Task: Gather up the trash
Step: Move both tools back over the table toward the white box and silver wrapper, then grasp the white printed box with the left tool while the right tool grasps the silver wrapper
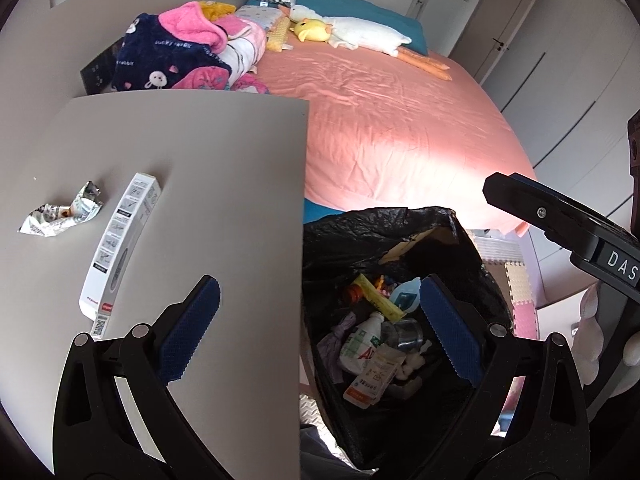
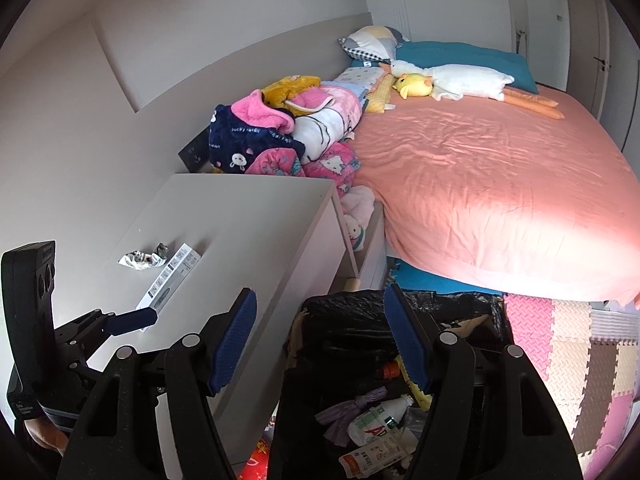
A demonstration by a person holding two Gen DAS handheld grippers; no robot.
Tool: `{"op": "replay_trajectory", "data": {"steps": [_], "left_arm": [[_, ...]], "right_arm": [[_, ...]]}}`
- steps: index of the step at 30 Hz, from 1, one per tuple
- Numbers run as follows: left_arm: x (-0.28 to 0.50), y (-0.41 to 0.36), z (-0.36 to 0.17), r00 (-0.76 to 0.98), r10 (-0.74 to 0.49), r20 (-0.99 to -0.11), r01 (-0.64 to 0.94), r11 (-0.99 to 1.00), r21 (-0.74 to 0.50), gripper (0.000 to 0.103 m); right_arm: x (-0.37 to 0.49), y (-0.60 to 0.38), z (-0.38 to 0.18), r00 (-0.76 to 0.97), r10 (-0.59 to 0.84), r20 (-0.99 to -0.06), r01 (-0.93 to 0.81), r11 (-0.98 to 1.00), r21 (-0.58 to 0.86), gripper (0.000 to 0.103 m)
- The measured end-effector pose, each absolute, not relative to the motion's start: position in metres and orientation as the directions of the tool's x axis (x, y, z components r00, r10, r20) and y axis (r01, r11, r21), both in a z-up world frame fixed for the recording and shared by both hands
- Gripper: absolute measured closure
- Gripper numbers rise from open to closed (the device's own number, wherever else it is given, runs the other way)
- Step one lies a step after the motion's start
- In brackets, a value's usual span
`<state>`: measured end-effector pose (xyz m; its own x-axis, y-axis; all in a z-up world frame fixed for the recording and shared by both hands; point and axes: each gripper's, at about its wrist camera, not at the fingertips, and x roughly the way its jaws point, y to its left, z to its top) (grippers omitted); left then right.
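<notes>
Lying crumpled beside long white box (image 1: 120, 248): silvery wrapper (image 1: 62, 212); both jaws wide, empty.

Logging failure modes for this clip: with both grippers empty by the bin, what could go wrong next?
1. The long white cardboard box overhangs the grey tabletop's near edge; a nudge from the open left gripper might tip it onto the floor, missing the black-lined trash bin.
2. The crumpled silver wrapper is thin and light, so it may slide instead of being gripped.

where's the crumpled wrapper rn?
The crumpled wrapper lies on the grey bedside table, at the left in the left wrist view, just left of the long white box. Neither gripper touches it.
</notes>
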<state>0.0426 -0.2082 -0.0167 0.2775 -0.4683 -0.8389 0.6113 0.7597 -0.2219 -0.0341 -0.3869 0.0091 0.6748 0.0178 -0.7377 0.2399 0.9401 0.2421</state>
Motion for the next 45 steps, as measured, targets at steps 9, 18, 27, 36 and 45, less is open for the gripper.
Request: {"op": "replay_trajectory", "data": {"steps": [9, 18, 27, 36, 45], "left_arm": [[0.064, -0.174, -0.023, 0.336, -0.423, -0.842, 0.562, 0.807, -0.181, 0.006], [0.096, -0.145, -0.038, 0.375, -0.374, -0.848, 0.517, 0.844, -0.144, 0.006], [0.130, -0.129, -0.057, 0.399, -0.321, -0.859, 0.469, 0.876, -0.109, 0.011], [0.152, -0.124, -0.081, 0.391, -0.251, -0.886, 0.468, 0.883, -0.044, 0.028], [0.157, -0.115, -0.101, 0.351, -0.257, -0.900, 0.445, 0.892, -0.081, 0.050]], "right_arm": [[-0.009, -0.350, 0.001, 0.665, 0.075, -0.743, 0.171, 0.953, 0.249, 0.036], [0.020, -0.324, -0.008, 0.644, 0.106, -0.757, 0.137, 0.958, 0.251, 0.036], [0.041, -0.314, -0.023, 0.618, 0.115, -0.778, 0.132, 0.960, 0.247, 0.036], [0.058, -0.305, -0.032, 0.602, 0.133, -0.787, 0.114, 0.962, 0.249, 0.036], [0.074, -0.291, -0.038, 0.586, 0.158, -0.795, 0.082, 0.964, 0.252, 0.036]]}}
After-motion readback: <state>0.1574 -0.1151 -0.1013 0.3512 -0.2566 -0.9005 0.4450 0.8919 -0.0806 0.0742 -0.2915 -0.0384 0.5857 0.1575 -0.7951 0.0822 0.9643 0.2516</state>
